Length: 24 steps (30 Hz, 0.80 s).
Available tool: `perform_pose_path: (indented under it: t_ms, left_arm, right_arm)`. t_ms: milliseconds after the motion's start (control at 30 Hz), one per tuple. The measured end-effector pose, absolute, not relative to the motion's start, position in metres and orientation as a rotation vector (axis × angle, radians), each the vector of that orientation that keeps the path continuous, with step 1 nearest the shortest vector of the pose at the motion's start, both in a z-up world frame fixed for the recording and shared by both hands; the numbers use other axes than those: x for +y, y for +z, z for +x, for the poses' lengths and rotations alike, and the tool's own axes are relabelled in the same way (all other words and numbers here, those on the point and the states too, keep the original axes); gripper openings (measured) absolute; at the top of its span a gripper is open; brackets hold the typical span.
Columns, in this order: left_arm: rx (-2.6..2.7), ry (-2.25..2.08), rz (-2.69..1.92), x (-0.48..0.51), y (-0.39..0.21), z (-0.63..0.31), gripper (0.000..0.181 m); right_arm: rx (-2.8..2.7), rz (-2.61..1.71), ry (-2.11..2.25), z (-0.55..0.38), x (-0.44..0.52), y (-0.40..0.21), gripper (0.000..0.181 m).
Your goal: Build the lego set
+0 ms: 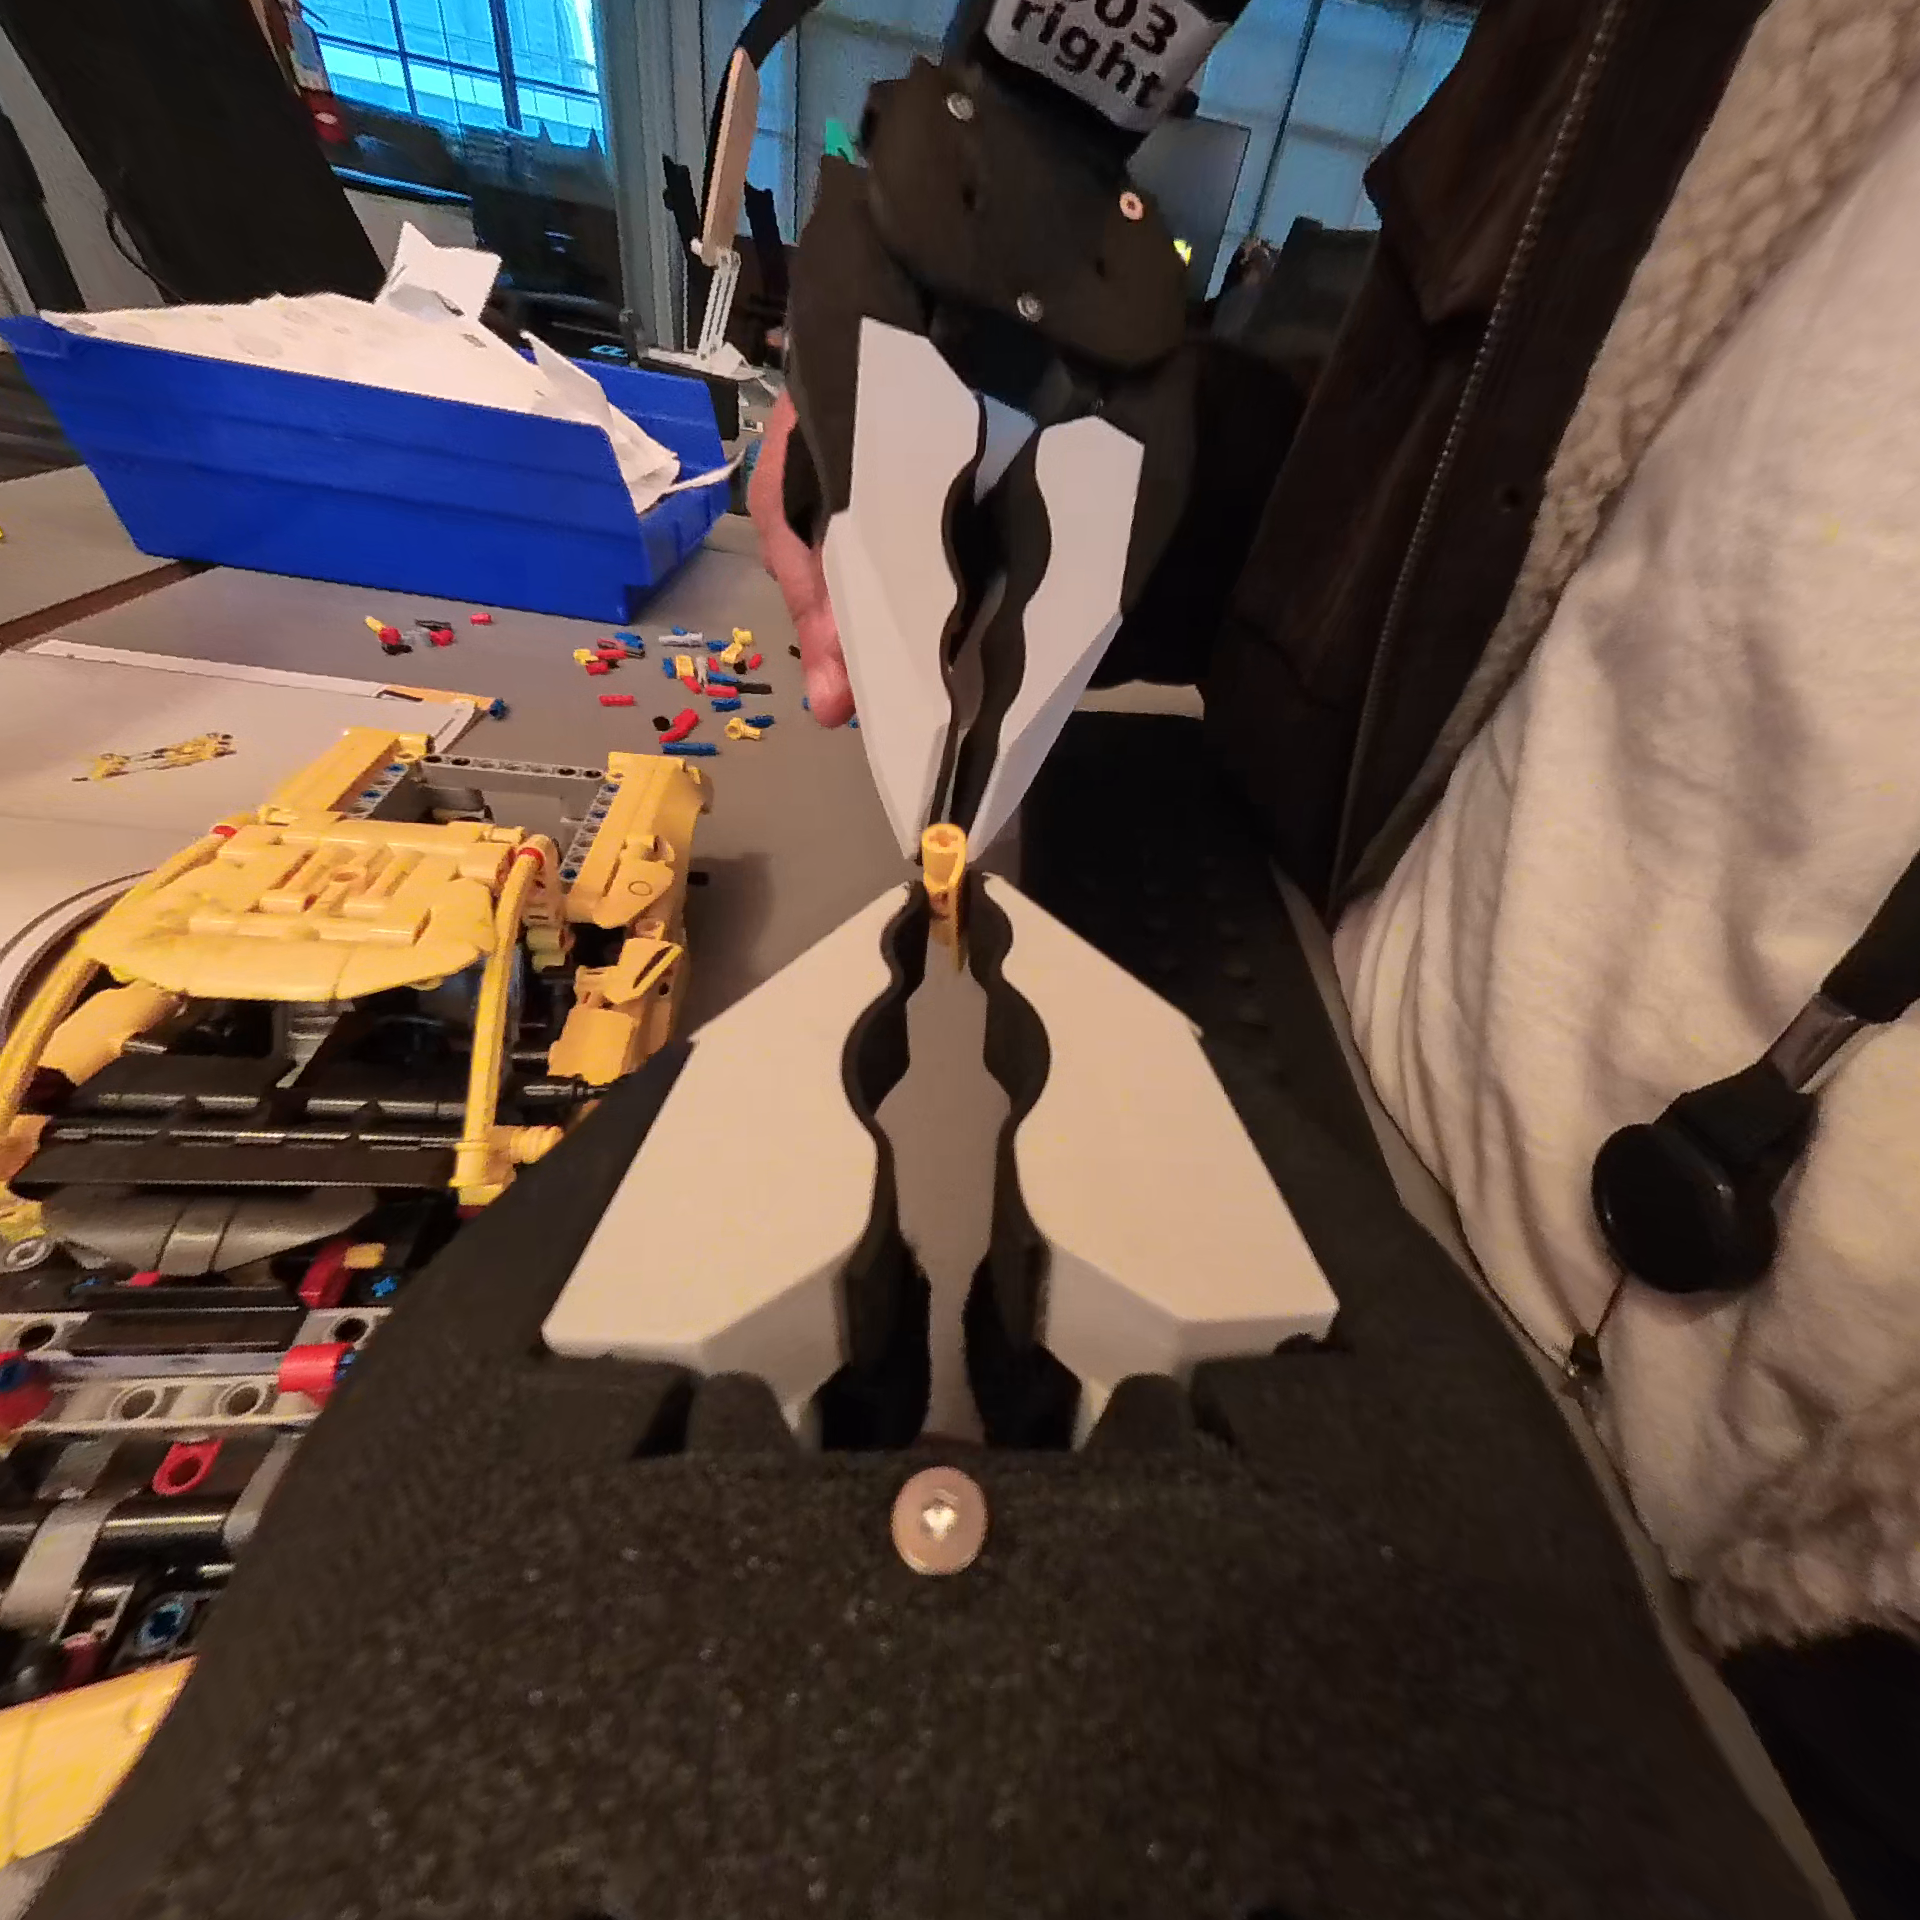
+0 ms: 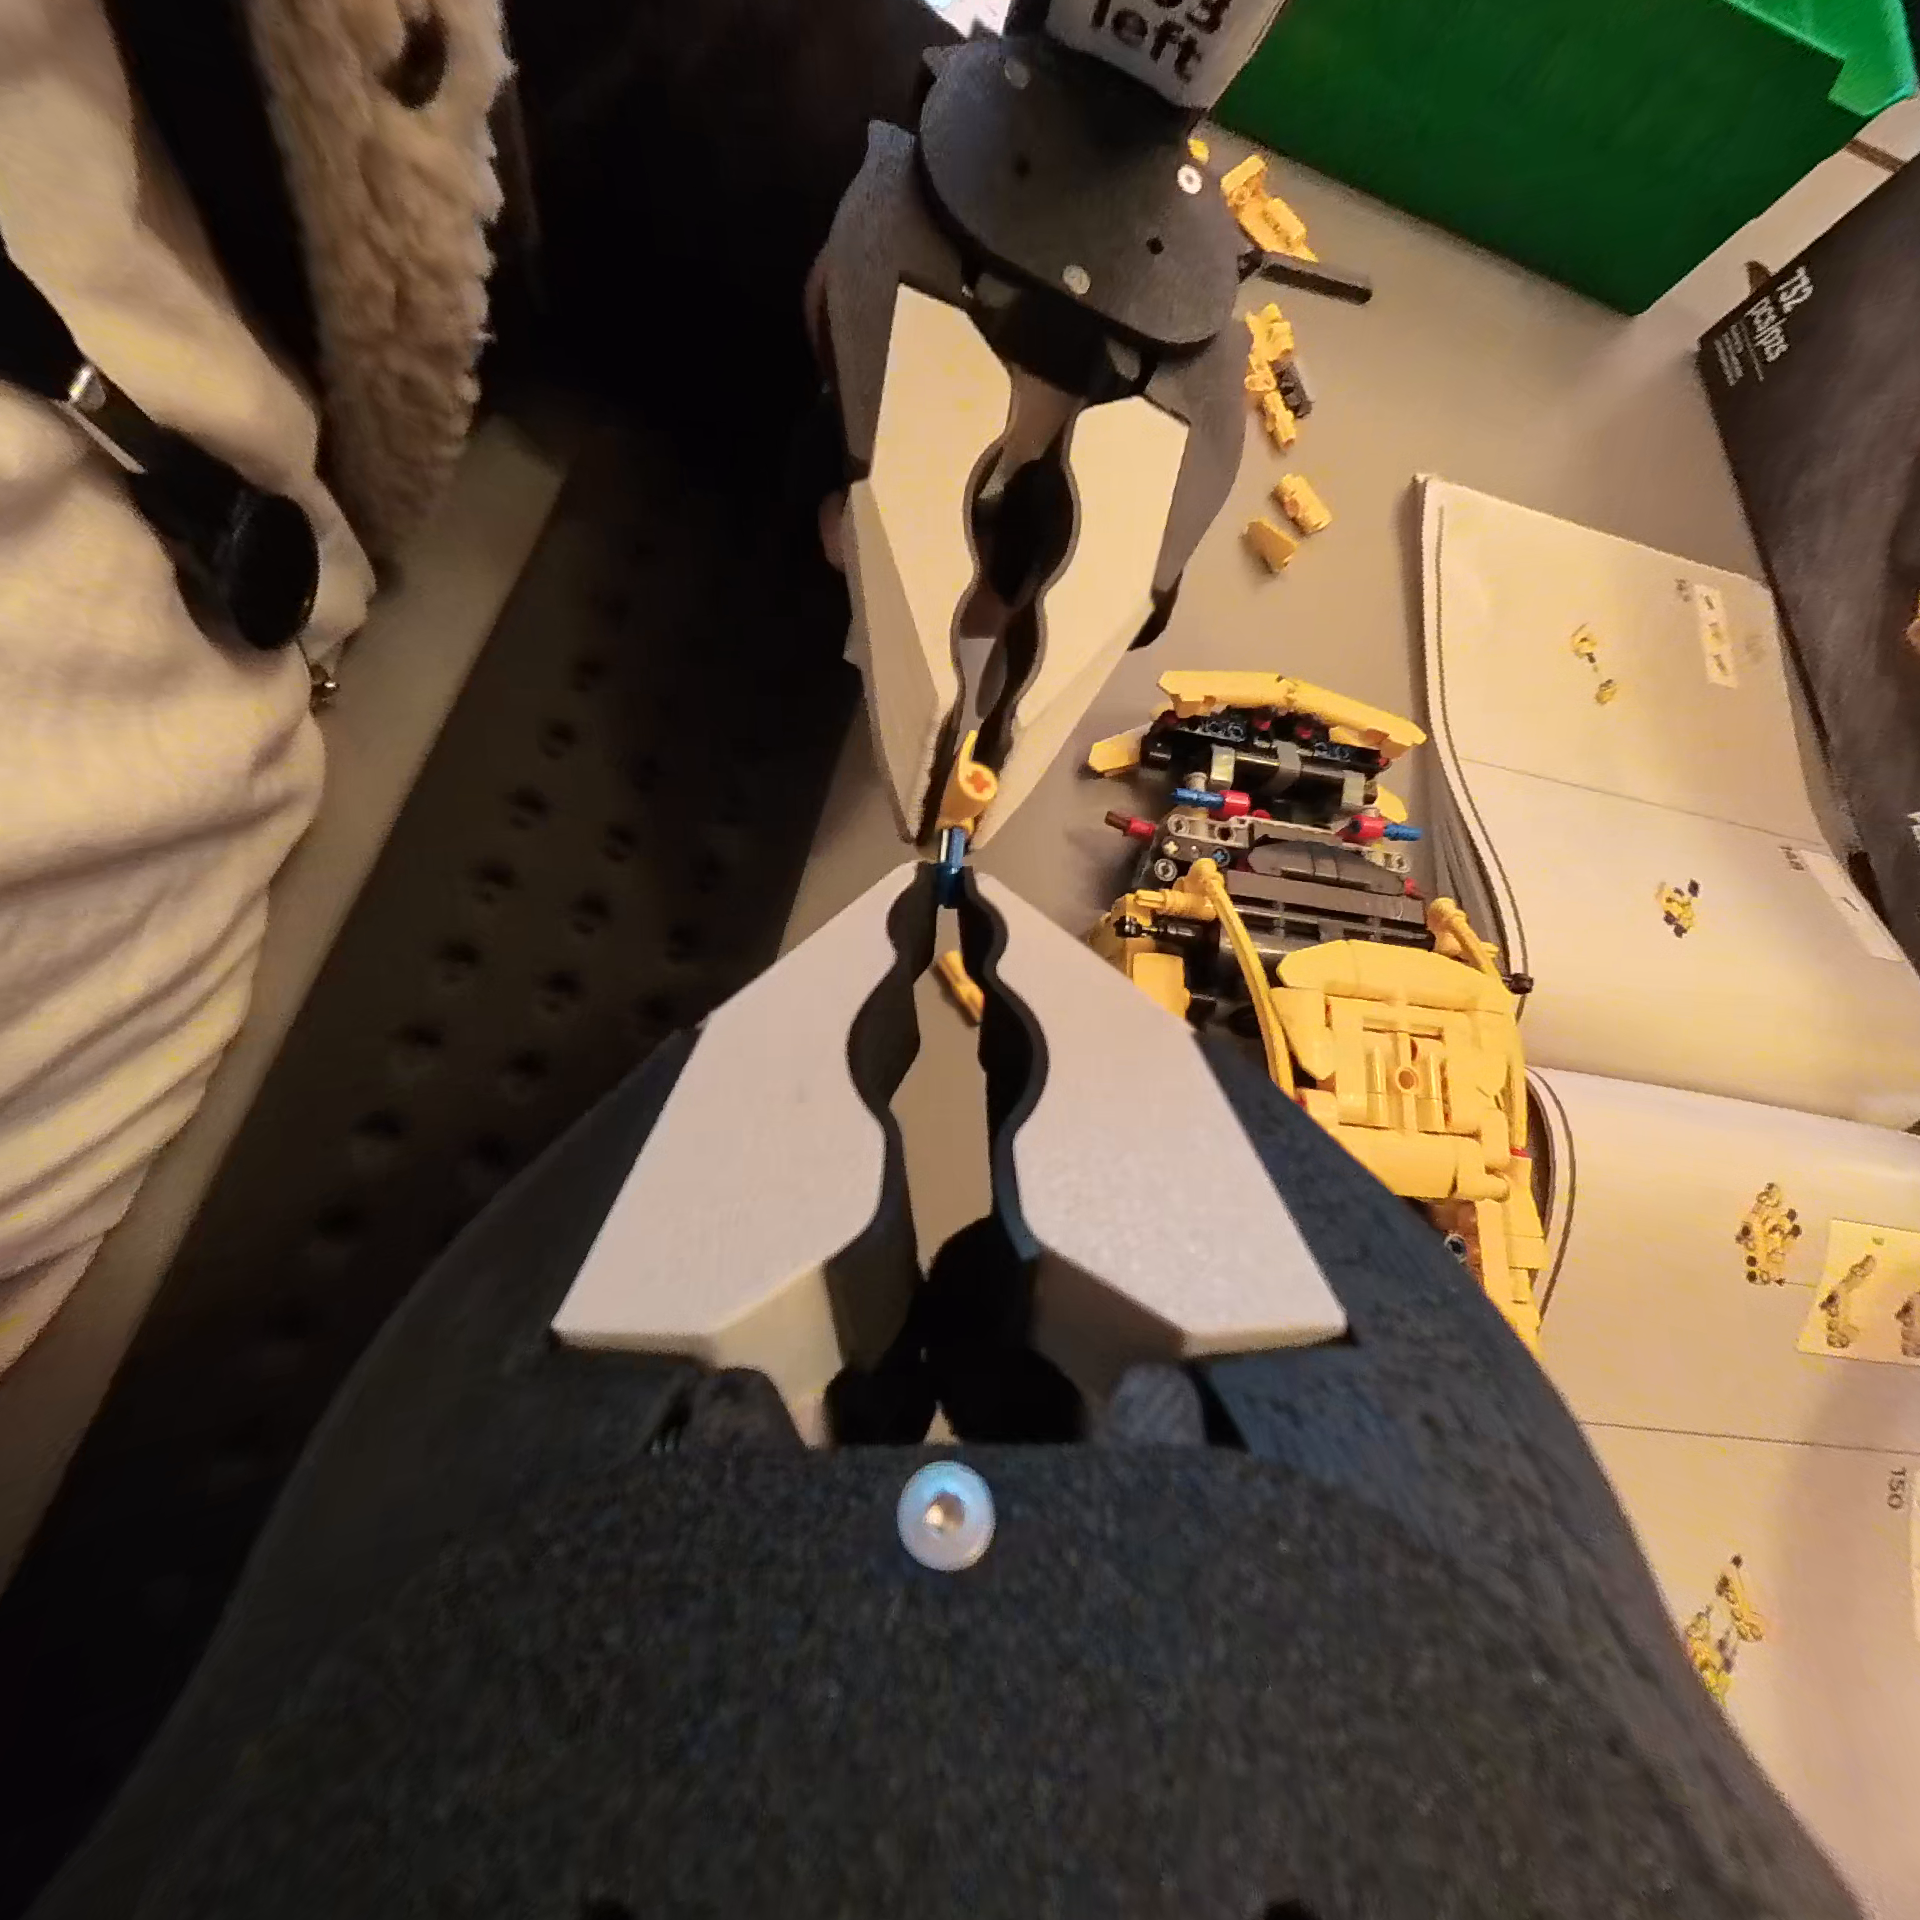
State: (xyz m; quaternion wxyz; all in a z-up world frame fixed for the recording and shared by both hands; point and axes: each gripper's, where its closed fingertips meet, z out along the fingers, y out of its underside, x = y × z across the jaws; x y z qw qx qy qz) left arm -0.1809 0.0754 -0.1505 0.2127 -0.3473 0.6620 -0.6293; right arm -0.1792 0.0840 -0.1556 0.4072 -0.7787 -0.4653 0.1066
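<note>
- Left gripper [image 1: 943, 902] has its fingers clamped on a small yellow connector [image 1: 943, 873], held in the air above the table [image 1: 810, 831] edge.
- Right gripper [image 2: 951, 883] is pinched on a tiny blue pin [image 2: 951, 871], tip to tip with the connector.
- Both bits look light, hard and slick, so grip them mid-body and push straight.
- The yellow car [image 1: 343, 935] sits nearby, untouched.

We are seeing warm indoor light | daylight glowing through window [image 1: 457, 62] | edges around it bending, blurring.
</note>
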Motion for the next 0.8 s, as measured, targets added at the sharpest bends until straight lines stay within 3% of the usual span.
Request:
perform_pose_path:
  t_ms: [600, 800]
  left_arm:
    - [2.065, -1.457, -0.999, 0.069, -0.193, -0.178, 0.006]
    - [1.961, -1.537, -0.933, 0.069, -0.173, -0.178, 0.007]
  right_arm:
    - [-1.351, -2.125, 0.07, -0.176, 0.079, -0.197, 0.002]
    - [-1.112, -2.074, 0.37, -0.176, 0.078, -0.178, 0.004]
